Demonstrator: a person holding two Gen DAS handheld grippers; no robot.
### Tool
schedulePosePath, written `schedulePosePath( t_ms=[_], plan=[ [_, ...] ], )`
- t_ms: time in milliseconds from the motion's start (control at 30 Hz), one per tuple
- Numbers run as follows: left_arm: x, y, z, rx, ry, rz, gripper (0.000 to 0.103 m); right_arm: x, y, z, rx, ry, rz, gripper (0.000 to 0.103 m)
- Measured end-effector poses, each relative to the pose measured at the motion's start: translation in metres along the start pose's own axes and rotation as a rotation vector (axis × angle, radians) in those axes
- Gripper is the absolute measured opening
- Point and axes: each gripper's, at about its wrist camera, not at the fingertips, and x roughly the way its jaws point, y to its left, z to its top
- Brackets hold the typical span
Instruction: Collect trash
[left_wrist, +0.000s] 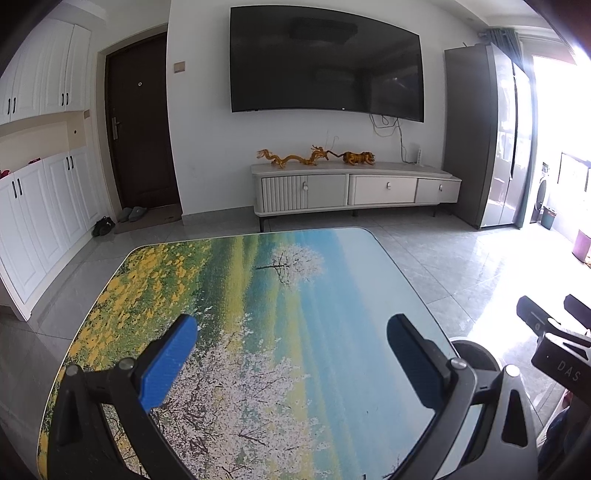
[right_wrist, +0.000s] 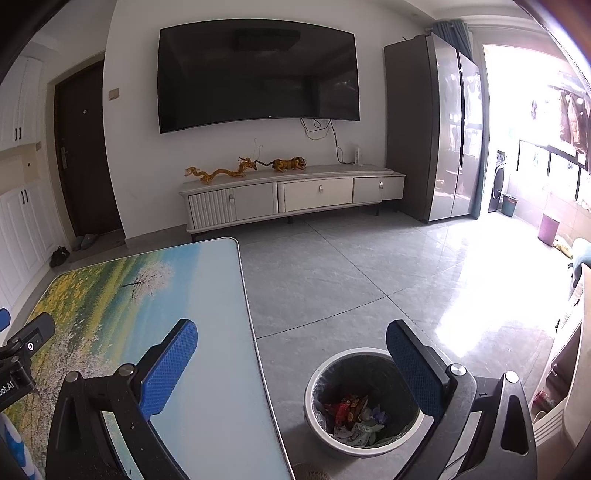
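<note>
A round white trash bin with a dark liner stands on the floor to the right of the table. Crumpled wrappers lie at its bottom. My right gripper is open and empty, held above the table's right edge and the bin. My left gripper is open and empty above the table, which has a printed landscape top. The bin's rim shows past the table's right edge in the left wrist view. The right gripper's body shows at the right edge there.
A TV cabinet with golden figurines stands under a wall TV. A tall fridge stands right. White cupboards and a dark door are left. Grey tiled floor lies between.
</note>
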Motion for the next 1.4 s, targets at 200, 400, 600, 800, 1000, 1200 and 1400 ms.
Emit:
schedulePosePath(
  t_ms=[200,400,600,800,1000,1200,1400],
  plan=[
    [-0.001,-0.002,-0.001,0.005,-0.002,-0.006,0.103,0.000,0.000,0.000,-0.001,0.000,0.000,0.103],
    [-0.002,-0.002,-0.001,0.001,-0.002,-0.005,0.103,0.000,0.000,0.000,-0.003,0.000,-0.003,0.103],
    [-0.004,-0.001,-0.002,-0.005,-0.002,-0.009,0.103,-0.001,0.000,0.001,-0.005,-0.002,-0.006,0.103],
    [-0.007,0.001,-0.002,-0.009,-0.003,-0.013,0.103,-0.002,0.000,0.001,-0.007,-0.004,-0.008,0.103],
    [-0.009,0.002,-0.003,-0.014,-0.001,-0.014,0.103,-0.005,0.000,0.000,-0.012,-0.013,-0.012,0.103],
    [-0.010,0.003,-0.003,-0.016,0.000,-0.015,0.103,-0.009,0.001,0.000,-0.014,-0.018,-0.016,0.103],
    [-0.012,0.004,-0.005,-0.015,-0.004,-0.008,0.103,-0.009,0.001,0.000,-0.015,-0.019,-0.015,0.103]
  ],
)
